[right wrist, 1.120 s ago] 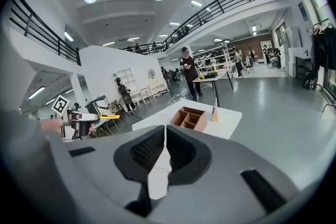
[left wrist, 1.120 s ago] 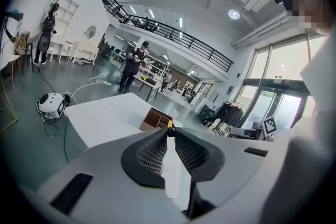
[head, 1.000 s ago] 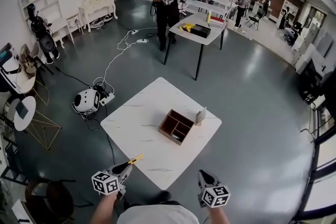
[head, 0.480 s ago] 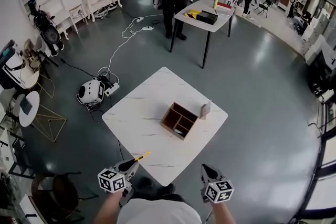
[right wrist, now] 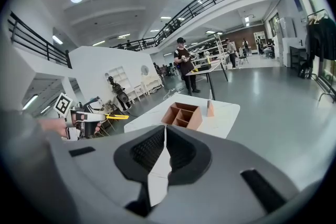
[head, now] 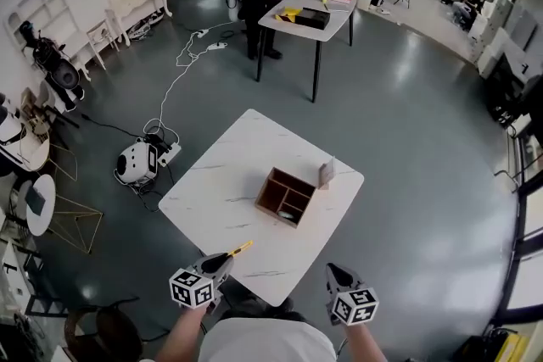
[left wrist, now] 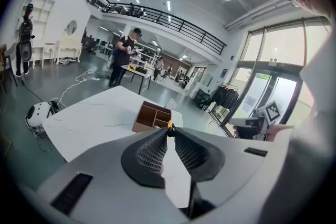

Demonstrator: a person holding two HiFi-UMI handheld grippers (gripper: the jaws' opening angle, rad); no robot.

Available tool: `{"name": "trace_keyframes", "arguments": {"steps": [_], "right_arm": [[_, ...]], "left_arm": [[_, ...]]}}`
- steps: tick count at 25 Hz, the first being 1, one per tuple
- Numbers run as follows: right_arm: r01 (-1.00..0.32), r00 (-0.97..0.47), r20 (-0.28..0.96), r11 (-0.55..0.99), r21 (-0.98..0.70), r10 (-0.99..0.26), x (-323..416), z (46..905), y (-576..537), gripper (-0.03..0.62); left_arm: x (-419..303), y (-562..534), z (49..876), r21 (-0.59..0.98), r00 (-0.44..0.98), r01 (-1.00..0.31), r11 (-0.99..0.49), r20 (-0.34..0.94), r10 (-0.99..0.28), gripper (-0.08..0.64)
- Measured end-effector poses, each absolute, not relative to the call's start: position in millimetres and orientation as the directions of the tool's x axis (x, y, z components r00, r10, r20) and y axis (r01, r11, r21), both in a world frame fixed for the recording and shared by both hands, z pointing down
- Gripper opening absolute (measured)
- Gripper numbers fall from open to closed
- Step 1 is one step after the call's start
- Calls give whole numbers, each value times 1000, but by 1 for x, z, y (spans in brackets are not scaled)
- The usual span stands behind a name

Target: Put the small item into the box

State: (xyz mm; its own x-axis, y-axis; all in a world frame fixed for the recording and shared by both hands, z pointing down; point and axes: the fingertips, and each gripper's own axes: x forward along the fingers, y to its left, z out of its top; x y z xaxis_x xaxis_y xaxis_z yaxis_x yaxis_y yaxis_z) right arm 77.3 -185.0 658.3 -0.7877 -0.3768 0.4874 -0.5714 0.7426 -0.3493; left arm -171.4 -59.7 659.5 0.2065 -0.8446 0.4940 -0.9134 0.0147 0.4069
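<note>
Pinching one thin yellow item (head: 242, 248) in left gripper (head: 226, 259); right gripper (head: 332, 270) closed, empty. One brown compartmented box (head: 286, 197) on white marbled square table (head: 216, 186).

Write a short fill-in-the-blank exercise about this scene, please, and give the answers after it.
1. The left gripper is shut on a thin item whose colour is ____.
2. The wooden box stands on a ____ table.
3. The right gripper has its jaws together, and between them there is ____.

Missing words: yellow; white; nothing.
</note>
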Motion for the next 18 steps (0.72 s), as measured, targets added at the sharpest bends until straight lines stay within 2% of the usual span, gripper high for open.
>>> {"name": "trace_keyframes", "arguments": {"steps": [18], "right_arm": [[-696, -689, 553, 641, -323, -470, 46, 679, -202, 31]], "left_arm": [[-191, -144, 704, 388, 418, -895, -219, 563, -713, 55]]}}
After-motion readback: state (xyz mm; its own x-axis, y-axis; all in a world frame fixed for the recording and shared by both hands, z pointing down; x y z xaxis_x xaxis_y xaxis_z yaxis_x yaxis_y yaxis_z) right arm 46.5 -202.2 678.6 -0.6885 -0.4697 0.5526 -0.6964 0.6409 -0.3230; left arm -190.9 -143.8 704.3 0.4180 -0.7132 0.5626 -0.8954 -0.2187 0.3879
